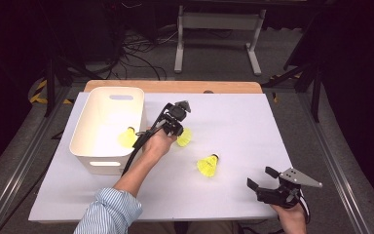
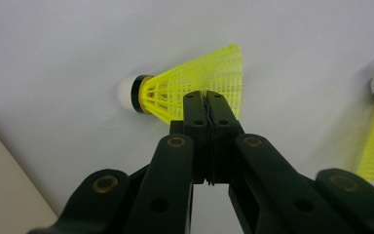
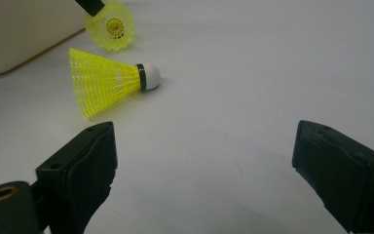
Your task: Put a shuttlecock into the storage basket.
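White rectangular plastic bin (image 1: 108, 127) stands at the left of the white worktop (image 1: 233, 126), one yellow mesh-skirted shuttlecock (image 1: 127, 138) already inside. Just beside its right wall, the left gripper (image 1: 179, 127) has its jaws closed on the skirt edge of a second yellow shuttlecock (image 2: 190, 90), a thin pinch that probably suits lifting it into the bin. Third yellow shuttlecock (image 1: 208, 165) lies on its side mid-worktop, near the right gripper (image 1: 263, 177), which waits with jaws wide apart, holding nothing.
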